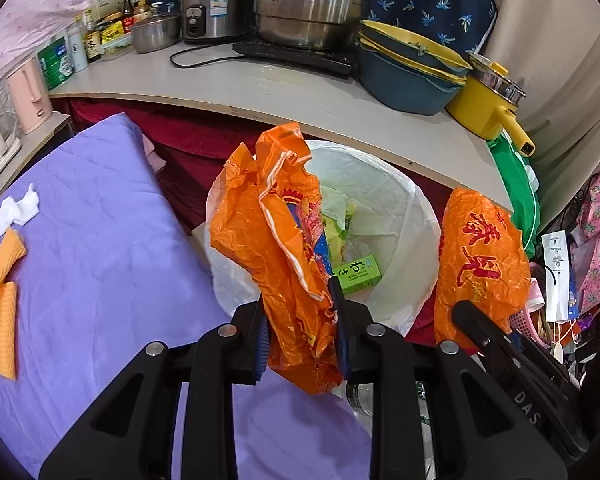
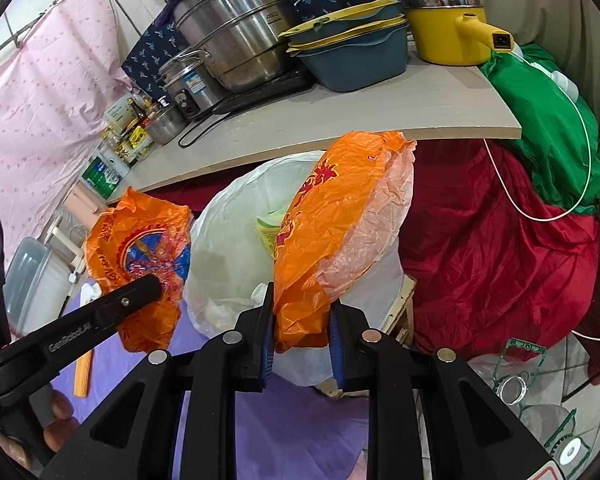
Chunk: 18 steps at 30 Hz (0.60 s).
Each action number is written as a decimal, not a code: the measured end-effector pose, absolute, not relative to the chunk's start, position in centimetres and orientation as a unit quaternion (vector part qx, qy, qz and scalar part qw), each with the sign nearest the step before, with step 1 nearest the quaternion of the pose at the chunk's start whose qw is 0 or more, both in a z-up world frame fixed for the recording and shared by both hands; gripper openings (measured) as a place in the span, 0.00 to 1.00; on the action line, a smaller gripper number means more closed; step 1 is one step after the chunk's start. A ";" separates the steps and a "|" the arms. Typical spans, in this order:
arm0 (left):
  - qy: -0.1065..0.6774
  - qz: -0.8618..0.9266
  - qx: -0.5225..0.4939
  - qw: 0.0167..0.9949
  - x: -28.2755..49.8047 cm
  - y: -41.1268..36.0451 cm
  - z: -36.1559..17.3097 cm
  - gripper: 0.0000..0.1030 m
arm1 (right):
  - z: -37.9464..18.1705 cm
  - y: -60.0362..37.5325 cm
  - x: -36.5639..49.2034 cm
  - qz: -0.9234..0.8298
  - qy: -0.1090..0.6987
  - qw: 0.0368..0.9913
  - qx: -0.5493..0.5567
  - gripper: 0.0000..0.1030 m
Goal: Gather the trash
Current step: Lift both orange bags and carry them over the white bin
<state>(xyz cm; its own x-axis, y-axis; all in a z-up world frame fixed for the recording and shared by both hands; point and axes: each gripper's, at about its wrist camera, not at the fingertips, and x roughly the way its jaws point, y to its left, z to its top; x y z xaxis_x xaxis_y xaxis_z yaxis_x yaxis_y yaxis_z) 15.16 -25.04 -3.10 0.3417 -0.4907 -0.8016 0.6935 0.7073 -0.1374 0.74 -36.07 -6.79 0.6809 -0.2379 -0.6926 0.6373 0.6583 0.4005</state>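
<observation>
The left tool (image 1: 302, 332) is pinching a crumpled orange plastic bag (image 1: 276, 240) between its blue pads (image 1: 262, 344), the jaws pressed in on the plastic with only the bunched bag keeping them apart. The bag is standing up out of the jaws and leaning over the near left rim of the white-lined trash bin (image 1: 416, 216), partly covering its mouth. Inside the bin a small green box (image 1: 358, 278) and some pale wrappers are lying, just beyond the left tool's right finger.

The right tool (image 2: 302, 326) is likewise gripping a second orange plastic bag (image 2: 332, 216), its pads (image 2: 266, 344) squeezing the lower end while the rest is rising up and to the right, in front of the bin liner (image 2: 228, 248). In the left wrist view this second bag (image 1: 480, 260) is hanging just right of the bin, outside its rim, with the right tool's finger under it. In the right wrist view the first bag (image 2: 140, 252) is showing to the left of the bin with the left tool's black finger across it.

The bin is sitting under the edge of the table (image 1: 260, 88), which is carrying steel pots (image 1: 308, 4) and a yellow pan (image 1: 486, 104). On the purple bed cover (image 1: 100, 220) to the left, a white tissue (image 1: 18, 210) and two orange strips (image 1: 4, 280) are lying well apart from both tools
</observation>
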 end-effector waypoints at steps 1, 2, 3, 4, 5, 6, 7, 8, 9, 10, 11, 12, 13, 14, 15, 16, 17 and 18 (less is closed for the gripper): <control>0.444 -0.369 0.116 0.808 15.3 -25.5 -3.3 0.25 | -6.8 -36.2 0.7 -0.257 0.307 0.856 0.326 0.21; 0.445 -0.370 0.118 0.807 15.4 -25.9 -3.5 0.27 | -6.9 -36.4 0.7 -0.259 0.307 0.855 0.327 0.21; 0.446 -0.372 0.118 0.806 15.5 -26.3 -3.6 0.27 | -6.9 -36.4 0.7 -0.260 0.308 0.855 0.327 0.21; 0.446 -0.374 0.116 0.805 15.6 -26.6 -3.7 0.30 | -6.9 -36.5 0.7 -0.261 0.309 0.854 0.327 0.21; 0.446 -0.375 0.114 0.805 15.8 -26.8 -3.7 0.33 | -6.9 -36.6 0.8 -0.262 0.309 0.854 0.327 0.21; 0.447 -0.373 0.112 0.805 16.0 -27.0 -3.8 0.37 | -6.9 -36.6 0.9 -0.262 0.310 0.854 0.326 0.21; 0.448 -0.372 0.109 0.806 16.3 -27.0 -3.8 0.43 | -7.0 -36.6 1.0 -0.262 0.311 0.853 0.326 0.21; 0.447 -0.370 0.105 0.808 16.5 -27.0 -3.8 0.46 | -7.0 -36.7 1.1 -0.262 0.311 0.853 0.327 0.21; 0.446 -0.367 0.102 0.810 16.7 -26.9 -3.7 0.46 | -6.9 -36.7 1.2 -0.261 0.311 0.853 0.327 0.21; 0.446 -0.363 0.100 0.812 17.0 -26.7 -3.6 0.48 | -6.9 -36.7 1.3 -0.261 0.311 0.854 0.327 0.21; 0.446 -0.360 0.097 0.813 17.3 -26.4 -3.5 0.52 | -6.8 -36.7 1.4 -0.259 0.311 0.854 0.327 0.21; 0.446 -0.356 0.095 0.816 17.5 -26.2 -3.5 0.53 | -6.8 -36.6 1.7 -0.257 0.311 0.855 0.326 0.21; 0.446 -0.350 0.091 0.819 17.8 -25.8 -3.4 0.54 | -6.8 -36.6 1.9 -0.256 0.311 0.856 0.325 0.21; 0.447 -0.347 0.088 0.820 18.0 -25.5 -3.3 0.54 | -6.8 -36.6 2.1 -0.254 0.311 0.856 0.325 0.22; 0.448 -0.343 0.083 0.821 18.2 -25.2 -3.3 0.54 | -6.8 -36.5 2.5 -0.251 0.312 0.857 0.323 0.22; 0.449 -0.338 0.079 0.823 18.5 -24.7 -3.2 0.54 | -6.8 -36.5 2.9 -0.249 0.313 0.858 0.322 0.22; 0.450 -0.334 0.075 0.825 18.7 -24.4 -3.1 0.54 | -6.9 -36.4 3.3 -0.247 0.315 0.859 0.321 0.22; 0.450 -0.331 0.071 0.826 18.9 -24.0 -3.1 0.55 | -6.9 -36.4 3.8 -0.243 0.318 0.859 0.318 0.23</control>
<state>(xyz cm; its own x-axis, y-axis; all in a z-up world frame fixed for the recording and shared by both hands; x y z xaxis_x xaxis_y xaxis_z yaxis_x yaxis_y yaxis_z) 18.89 -23.99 -3.09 0.3749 -0.4833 -0.7911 0.6117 0.7702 -0.1806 3.78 -36.35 -6.92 0.6793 -0.2154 -0.7015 0.6206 0.6789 0.3925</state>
